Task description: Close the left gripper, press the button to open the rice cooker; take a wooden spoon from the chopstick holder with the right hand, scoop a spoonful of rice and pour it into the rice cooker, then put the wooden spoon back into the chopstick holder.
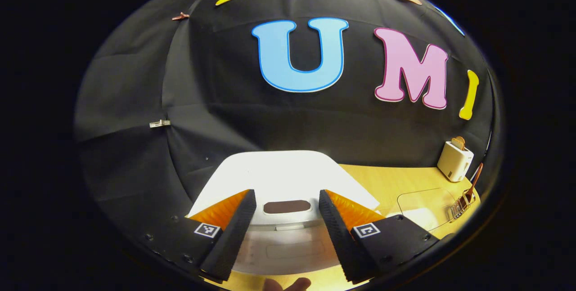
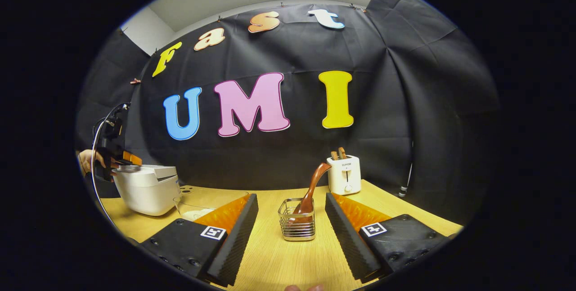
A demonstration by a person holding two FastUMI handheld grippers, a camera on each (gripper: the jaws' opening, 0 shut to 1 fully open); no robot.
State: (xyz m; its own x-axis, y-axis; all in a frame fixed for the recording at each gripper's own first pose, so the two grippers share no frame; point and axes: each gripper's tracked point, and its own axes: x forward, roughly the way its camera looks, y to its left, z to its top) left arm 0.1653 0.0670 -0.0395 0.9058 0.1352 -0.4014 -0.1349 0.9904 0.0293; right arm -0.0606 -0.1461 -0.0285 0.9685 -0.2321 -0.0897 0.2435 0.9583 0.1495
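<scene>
In the left gripper view, the left gripper [image 1: 287, 212] hangs with its fingers spread wide over the front of the white rice cooker [image 1: 281, 181], whose lid is down and whose dark button panel [image 1: 287, 206] lies between the fingertips. In the right gripper view, the right gripper [image 2: 291, 219] is also spread and holds nothing. It faces the wire chopstick holder [image 2: 297, 228] on the wooden worktop [image 2: 288, 259], where the wooden spoon [image 2: 310, 190] stands tilted, with a white toaster [image 2: 344, 175] behind and a clear bowl of rice [image 2: 198, 205] beside the cooker.
</scene>
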